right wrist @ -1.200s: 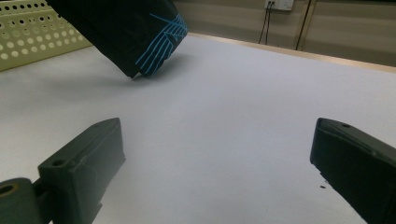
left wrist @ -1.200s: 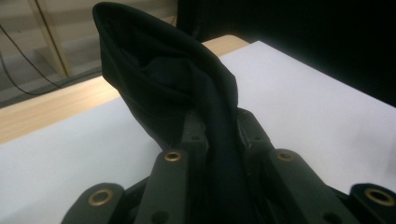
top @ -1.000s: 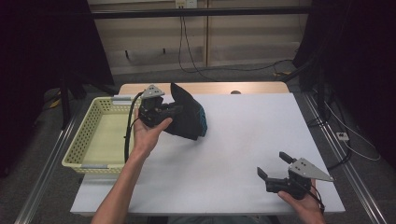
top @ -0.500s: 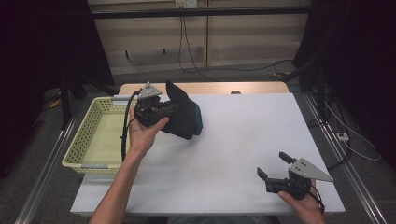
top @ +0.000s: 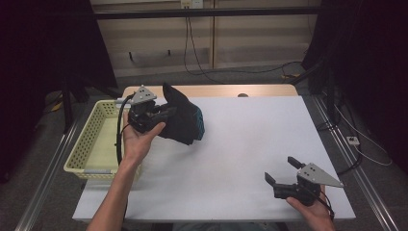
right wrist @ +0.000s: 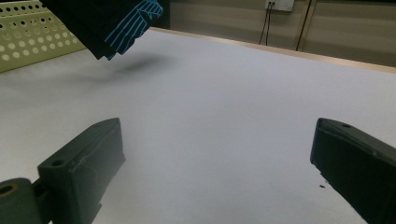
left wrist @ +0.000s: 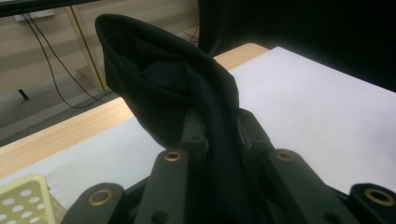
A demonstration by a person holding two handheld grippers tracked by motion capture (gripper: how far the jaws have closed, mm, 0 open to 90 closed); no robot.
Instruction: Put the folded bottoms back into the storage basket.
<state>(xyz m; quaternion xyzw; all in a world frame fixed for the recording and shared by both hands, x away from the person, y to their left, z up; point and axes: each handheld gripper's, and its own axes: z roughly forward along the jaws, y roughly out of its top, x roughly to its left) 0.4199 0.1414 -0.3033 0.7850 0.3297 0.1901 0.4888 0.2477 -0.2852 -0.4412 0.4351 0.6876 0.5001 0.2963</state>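
A black cloth item with a blue striped part (top: 185, 120) hangs off the table, pinched in my left gripper (top: 166, 113), which is shut on it near the table's far left. In the left gripper view the black cloth (left wrist: 177, 93) rises from between the jaws and folds over them. My right gripper (top: 284, 174) rests low at the table's front right, open, with bare white table between its jaws. The right gripper view shows the blue-striped corner of the cloth (right wrist: 133, 21) hanging above the table far off, and the gripper's own gap (right wrist: 217, 163) holds nothing.
A pale yellow perforated basket (top: 94, 139) stands at the table's left edge, just beside my left hand. The white table top (top: 250, 139) stretches between both grippers. A wooden strip (top: 226, 90) runs along the far edge, with cables on the floor beyond.
My left gripper has carried the cloth a little to the left, toward the basket. The right gripper has stayed where it was.
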